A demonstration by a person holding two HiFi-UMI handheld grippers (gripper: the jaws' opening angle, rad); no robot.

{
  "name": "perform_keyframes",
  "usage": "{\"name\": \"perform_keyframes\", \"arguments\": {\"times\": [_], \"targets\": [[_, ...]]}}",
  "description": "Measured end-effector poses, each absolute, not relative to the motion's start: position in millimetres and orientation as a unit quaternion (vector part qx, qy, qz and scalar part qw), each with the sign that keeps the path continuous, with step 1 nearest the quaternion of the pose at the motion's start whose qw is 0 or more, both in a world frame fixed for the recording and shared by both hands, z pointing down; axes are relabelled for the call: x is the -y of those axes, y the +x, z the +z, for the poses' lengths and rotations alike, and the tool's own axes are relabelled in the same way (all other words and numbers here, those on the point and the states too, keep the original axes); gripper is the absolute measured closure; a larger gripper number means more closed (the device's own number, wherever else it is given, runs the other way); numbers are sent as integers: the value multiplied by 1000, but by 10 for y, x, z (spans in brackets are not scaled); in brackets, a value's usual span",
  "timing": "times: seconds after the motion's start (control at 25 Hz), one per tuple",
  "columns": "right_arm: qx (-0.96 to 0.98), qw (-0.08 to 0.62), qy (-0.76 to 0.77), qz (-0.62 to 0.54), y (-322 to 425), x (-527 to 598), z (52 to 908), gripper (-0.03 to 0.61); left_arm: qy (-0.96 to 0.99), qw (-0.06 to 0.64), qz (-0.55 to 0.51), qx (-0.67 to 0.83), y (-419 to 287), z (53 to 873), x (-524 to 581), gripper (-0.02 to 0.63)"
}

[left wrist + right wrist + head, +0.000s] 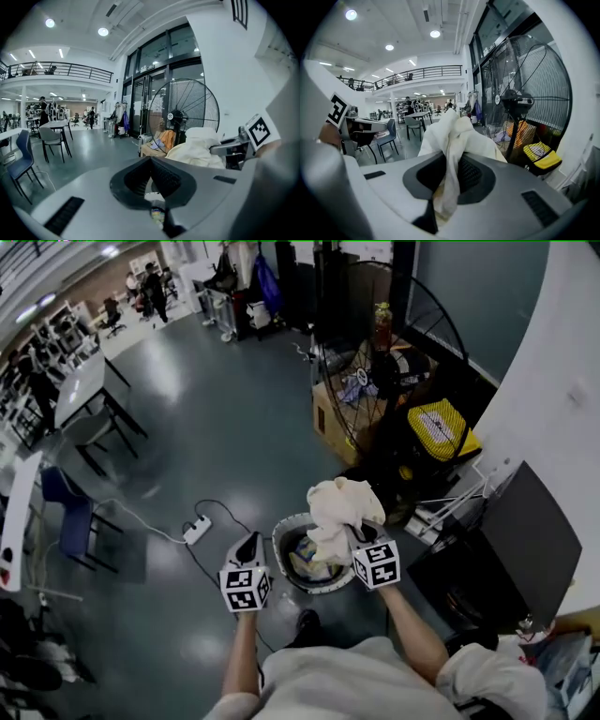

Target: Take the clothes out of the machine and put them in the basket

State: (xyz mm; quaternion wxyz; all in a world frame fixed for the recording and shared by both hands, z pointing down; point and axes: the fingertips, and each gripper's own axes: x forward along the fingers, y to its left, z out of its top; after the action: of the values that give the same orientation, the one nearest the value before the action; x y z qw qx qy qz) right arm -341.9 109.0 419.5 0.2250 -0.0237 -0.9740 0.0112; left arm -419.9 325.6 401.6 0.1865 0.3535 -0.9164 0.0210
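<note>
In the head view my right gripper (354, 532) is shut on a cream cloth (339, 510), which bunches up over the round basket (278, 542) on the floor. That basket holds other clothes. The cloth (457, 133) runs down between the jaws of the right gripper (450, 161) in the right gripper view. My left gripper (249, 546) hangs just left of the basket, jaws together with nothing in them. In the left gripper view the left gripper (151, 162) is level with the cloth (197, 147), which hangs to its right. The machine's dark door (525, 540) stands at the right.
A big floor fan (389, 343) stands beyond the basket, with a cardboard box (328, 423) and a yellow case (439, 427) at its foot. A power strip (197, 531) and its cable lie left of the basket. A table (80, 390) and a blue chair (66, 512) are farther left.
</note>
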Motion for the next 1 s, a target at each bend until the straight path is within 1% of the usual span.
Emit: {"name": "perform_keyframes", "arguments": {"times": [0.28, 0.68, 0.88, 1.0], "targets": [[958, 284, -45, 19, -3802, -1388, 4769, 505, 353, 231, 15, 907, -4476, 4418, -3357, 598], [929, 366, -47, 41, -4035, -1627, 5755, 505, 374, 278, 6, 885, -4804, 5037, -3294, 598], [914, 401, -52, 31, -4079, -1700, 6238, 503, 375, 293, -3, 880, -4817, 5252, -3351, 598], [899, 433, -57, 23, -4065, -1746, 6617, 498, 377, 300, -4, 876, -4780, 5343, -3399, 598]]}}
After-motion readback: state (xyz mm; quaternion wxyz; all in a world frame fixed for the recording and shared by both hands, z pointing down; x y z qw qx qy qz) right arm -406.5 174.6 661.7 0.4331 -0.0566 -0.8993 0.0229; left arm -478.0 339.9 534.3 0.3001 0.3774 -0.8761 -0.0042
